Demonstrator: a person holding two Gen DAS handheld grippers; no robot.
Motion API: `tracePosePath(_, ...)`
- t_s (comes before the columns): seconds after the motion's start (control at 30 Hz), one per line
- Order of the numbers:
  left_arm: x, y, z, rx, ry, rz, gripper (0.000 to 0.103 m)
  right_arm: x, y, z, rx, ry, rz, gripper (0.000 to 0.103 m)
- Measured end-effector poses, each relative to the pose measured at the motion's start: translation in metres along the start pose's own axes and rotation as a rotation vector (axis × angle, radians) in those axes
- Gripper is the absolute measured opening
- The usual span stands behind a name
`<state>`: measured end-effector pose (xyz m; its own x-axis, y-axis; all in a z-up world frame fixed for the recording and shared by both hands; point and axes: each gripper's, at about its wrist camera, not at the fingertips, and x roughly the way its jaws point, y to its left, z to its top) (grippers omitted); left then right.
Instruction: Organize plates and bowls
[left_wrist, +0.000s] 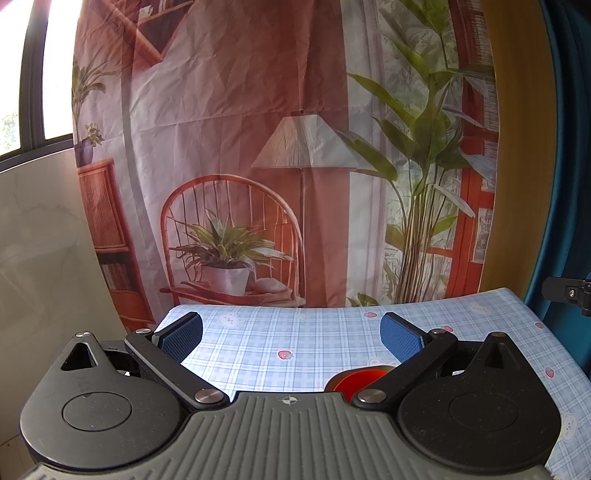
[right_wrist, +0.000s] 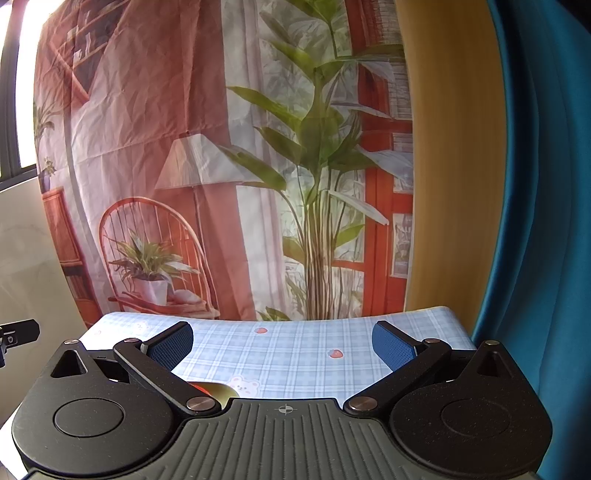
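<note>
One red dish (left_wrist: 359, 380) with a gold rim shows, mostly hidden behind the claws. Two claws: left claw (left_wrist: 291, 334), right claw (right_wrist: 282, 341). One bench (left_wrist: 295, 343) under one plaid cloth.

Table (left_wrist: 295, 343) ahead of my left tool (left_wrist: 291, 334): open checked cloth between the spread fingers, nothing standing there. One obstacle low right, a red dish (left_wrist: 354, 380), half hidden under the right finger linkage. From my right tool (right_wrist: 282, 343), jaws wide, cloth between is bare too; the same red dish (right_wrist: 212, 389) sits low left by the left linkage. Printed curtain (left_wrist: 258, 166) closes off the table's far edge. Black clamp (left_wrist: 569, 293) juts in past the right edge.
</note>
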<state>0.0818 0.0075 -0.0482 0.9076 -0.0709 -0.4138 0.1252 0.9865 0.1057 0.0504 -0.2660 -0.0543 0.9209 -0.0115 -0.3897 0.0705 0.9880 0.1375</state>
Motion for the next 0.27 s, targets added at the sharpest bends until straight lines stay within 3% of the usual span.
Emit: tracePosePath(0.27,0.0003,0.0006,-0.0014,-0.006,-0.001,0.003,0.103,0.0002,-0.0004,0.0003,0.001,0.0,0.001,0.103)
